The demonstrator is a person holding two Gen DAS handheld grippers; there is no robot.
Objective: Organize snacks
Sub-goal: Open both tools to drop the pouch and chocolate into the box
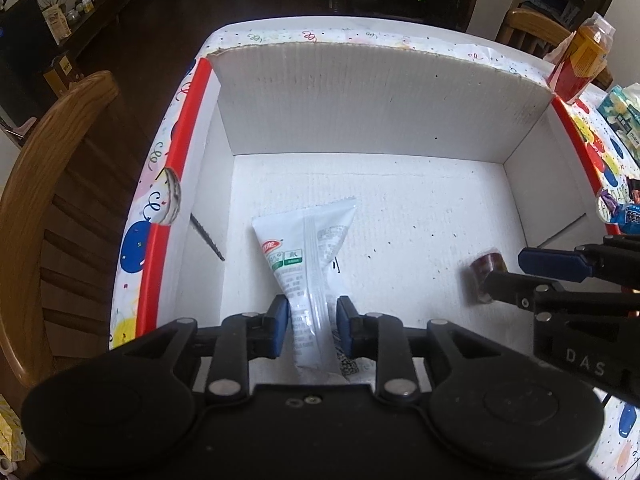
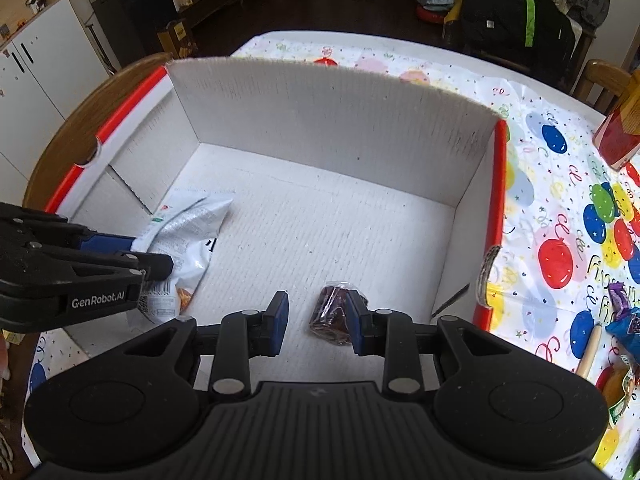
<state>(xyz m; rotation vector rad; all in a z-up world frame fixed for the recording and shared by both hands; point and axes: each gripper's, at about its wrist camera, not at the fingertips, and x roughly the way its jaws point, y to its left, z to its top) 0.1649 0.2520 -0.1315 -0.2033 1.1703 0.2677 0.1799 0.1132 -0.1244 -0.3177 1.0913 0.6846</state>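
A white cardboard box with a red rim stands on the balloon-print tablecloth. My left gripper is shut on the near end of a white snack packet, whose far end rests on the box floor. The same packet shows at the left of the right wrist view, pinched by the left gripper. My right gripper is open low inside the box. A small dark red wrapped snack lies on the floor against its right finger. That snack sits at the right gripper's tips.
Loose snacks in blue and purple wrappers lie on the tablecloth right of the box. A red and yellow carton and a tissue pack stand at the far right. A wooden chair is left of the table.
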